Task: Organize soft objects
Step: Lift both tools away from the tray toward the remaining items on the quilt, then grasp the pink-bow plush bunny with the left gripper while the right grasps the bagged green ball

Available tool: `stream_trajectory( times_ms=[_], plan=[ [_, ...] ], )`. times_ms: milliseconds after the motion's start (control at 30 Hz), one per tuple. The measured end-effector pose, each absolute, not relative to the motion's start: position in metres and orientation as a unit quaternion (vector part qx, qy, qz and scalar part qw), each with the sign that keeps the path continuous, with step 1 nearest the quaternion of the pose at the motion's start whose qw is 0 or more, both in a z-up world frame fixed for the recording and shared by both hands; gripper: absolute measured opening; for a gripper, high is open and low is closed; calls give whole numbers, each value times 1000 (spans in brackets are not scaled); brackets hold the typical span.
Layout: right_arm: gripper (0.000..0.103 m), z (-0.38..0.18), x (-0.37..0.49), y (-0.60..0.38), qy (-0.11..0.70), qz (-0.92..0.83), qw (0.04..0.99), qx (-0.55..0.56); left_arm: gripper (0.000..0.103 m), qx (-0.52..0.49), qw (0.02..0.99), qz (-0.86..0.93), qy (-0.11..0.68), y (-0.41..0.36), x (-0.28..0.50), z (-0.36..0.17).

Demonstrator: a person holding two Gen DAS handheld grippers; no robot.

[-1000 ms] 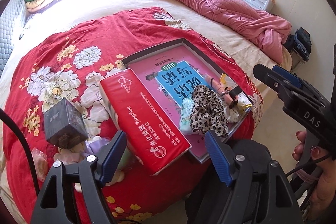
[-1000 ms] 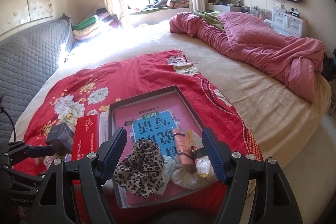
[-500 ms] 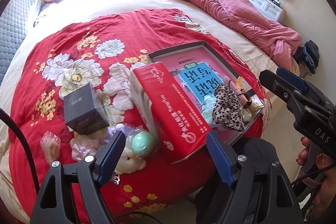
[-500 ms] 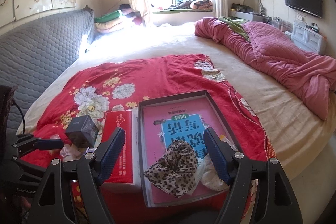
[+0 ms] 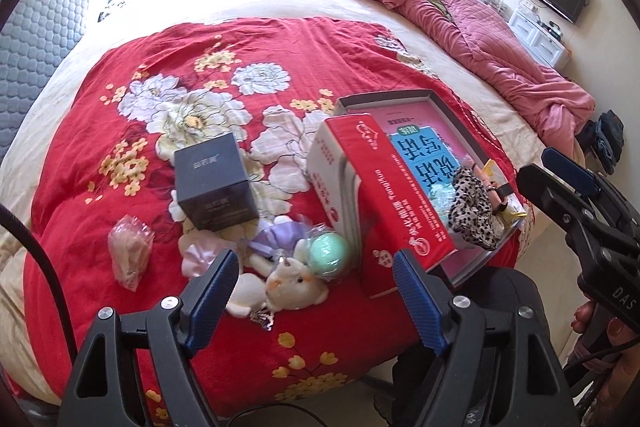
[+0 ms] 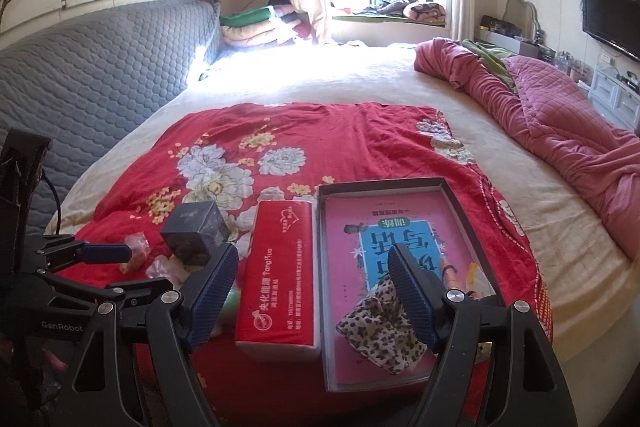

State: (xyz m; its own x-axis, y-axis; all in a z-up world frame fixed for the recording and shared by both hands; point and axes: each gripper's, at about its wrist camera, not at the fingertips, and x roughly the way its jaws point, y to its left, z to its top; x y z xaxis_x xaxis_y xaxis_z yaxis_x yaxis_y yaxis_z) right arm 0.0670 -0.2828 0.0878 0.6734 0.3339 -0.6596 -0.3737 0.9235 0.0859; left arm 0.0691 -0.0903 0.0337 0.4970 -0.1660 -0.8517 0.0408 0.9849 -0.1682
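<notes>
A white plush toy (image 5: 288,285) with a purple dress lies on the red floral blanket (image 5: 200,67), a green ball (image 5: 329,251) in wrap beside it. My left gripper (image 5: 316,291) is open and empty just above the plush. A red tissue pack (image 5: 384,187) (image 6: 280,275) lies next to a grey tray (image 6: 460,203) holding a pink book (image 6: 400,227) and a leopard scrunchie (image 6: 380,327) (image 5: 472,211). My right gripper (image 6: 312,291) is open and empty over the tissue pack and the tray's near end.
A dark box (image 5: 214,183) (image 6: 196,231) stands left of the tissue pack. A small pink bag (image 5: 130,251) lies at the left. A pink quilt (image 6: 560,115) is heaped at the bed's right. The bed edge is just below the grippers.
The left wrist view has swung left, bringing the plush toy, green ball and pink bag into view. The right gripper has shifted left, from over the tray towards the tissue pack. Both stay open.
</notes>
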Motion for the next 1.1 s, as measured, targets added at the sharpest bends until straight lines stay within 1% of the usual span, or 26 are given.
stream_trajectory(
  times_ms=[600, 867, 1100],
  plan=[
    [78, 82, 54, -239, 360, 239, 899, -72, 79, -100, 858, -7, 503, -34, 53, 22],
    [78, 69, 56, -229, 372, 253, 889, -87, 79, -109, 849, 14, 518, -13, 50, 5],
    [78, 52, 56, -209, 381, 271, 874, -132, 79, -116, 837, 20, 535, -4, 51, -15]
  ],
)
